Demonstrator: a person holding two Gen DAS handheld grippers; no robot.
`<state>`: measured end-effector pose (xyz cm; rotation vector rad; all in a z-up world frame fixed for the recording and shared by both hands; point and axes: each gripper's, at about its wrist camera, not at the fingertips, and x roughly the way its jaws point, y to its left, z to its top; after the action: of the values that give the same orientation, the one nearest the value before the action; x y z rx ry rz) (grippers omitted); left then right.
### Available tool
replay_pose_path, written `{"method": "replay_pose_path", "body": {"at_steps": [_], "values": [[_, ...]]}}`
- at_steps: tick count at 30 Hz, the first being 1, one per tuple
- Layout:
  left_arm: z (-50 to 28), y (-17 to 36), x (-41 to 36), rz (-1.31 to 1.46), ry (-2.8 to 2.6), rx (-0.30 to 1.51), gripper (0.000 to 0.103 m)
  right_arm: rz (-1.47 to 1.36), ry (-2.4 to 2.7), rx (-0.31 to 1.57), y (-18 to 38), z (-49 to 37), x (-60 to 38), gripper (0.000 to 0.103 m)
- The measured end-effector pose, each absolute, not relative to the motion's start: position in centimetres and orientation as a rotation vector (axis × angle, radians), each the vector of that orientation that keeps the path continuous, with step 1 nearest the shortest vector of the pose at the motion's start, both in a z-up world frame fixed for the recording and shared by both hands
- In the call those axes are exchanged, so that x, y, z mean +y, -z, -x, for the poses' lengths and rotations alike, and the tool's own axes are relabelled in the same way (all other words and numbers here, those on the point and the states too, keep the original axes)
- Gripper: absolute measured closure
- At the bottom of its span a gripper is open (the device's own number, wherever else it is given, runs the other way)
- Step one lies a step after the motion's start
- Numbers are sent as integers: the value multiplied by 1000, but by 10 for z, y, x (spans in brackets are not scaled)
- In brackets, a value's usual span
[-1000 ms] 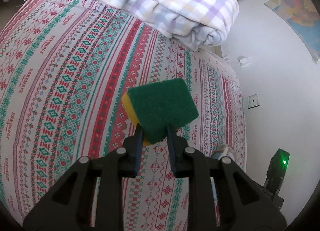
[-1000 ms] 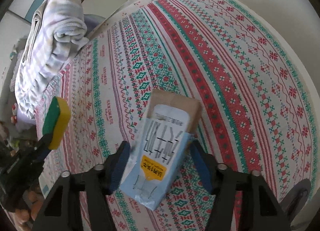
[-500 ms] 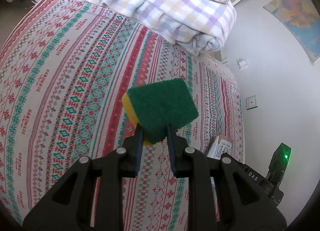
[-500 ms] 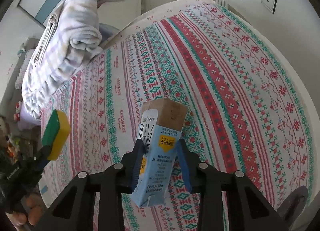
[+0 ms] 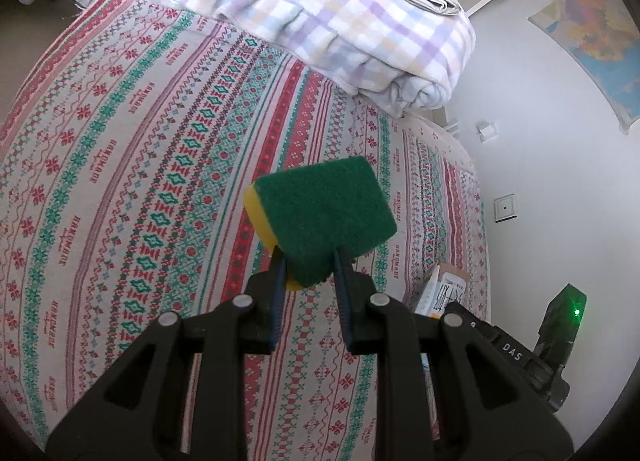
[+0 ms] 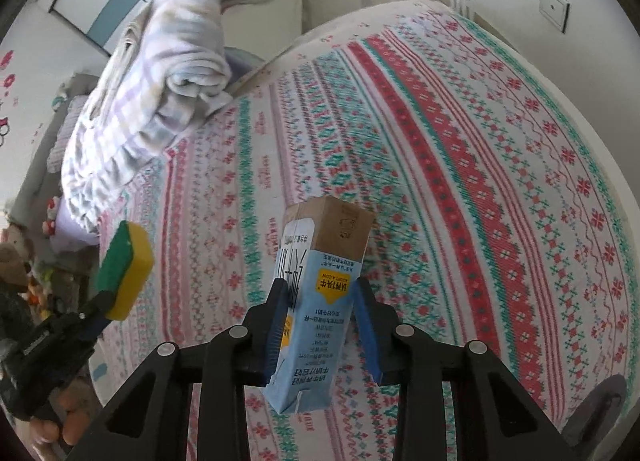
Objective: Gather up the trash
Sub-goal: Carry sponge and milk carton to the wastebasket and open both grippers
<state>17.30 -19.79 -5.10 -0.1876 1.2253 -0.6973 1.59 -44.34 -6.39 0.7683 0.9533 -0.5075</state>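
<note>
Both grippers are up over the bed (image 5: 120, 181) w/ its knit-pattern red/green cover; a folded plaid blanket (image 5: 340, 21) lies at the far end. Left gripper (image 5: 308, 273) is clenched on a scratchy green/yellow sponge (image 5: 324, 213). Right gripper (image 6: 320, 301) is clamped on a boxy blue milk carton (image 6: 316, 301), held off the cover.

— What's underneath it all?

— A bed (image 5: 120, 165), wide across both views, covered in a patterned spread (image 6: 460, 149) — red and teal bands of diamonds and snowflake shapes on a pale ground, with "HANDMADE" woven along some stripes.

— Anything lying on it?

— A folded blanket (image 5: 320, 17), lilac and pale-yellow check, piled at the far end — its rolled edge rests right on the spread. The right view shows the same blanket (image 6: 160, 61) bunched at that end, drooping over the bed's side.
</note>
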Motion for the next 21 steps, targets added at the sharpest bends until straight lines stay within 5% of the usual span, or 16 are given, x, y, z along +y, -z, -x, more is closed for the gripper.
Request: {"method": "replay_pose_path", "body": {"at_steps": [13, 14, 21], "values": [[-176, 44, -166, 212, 663, 1240, 78, -778, 370, 908, 57, -28, -423, 70], [-177, 43, -161, 219, 659, 1241, 78, -775, 357, 907, 56, -30, -419, 103], [-182, 35, -118, 263, 613, 1237, 78, -713, 322, 971, 72, -55, -391, 98]]}}
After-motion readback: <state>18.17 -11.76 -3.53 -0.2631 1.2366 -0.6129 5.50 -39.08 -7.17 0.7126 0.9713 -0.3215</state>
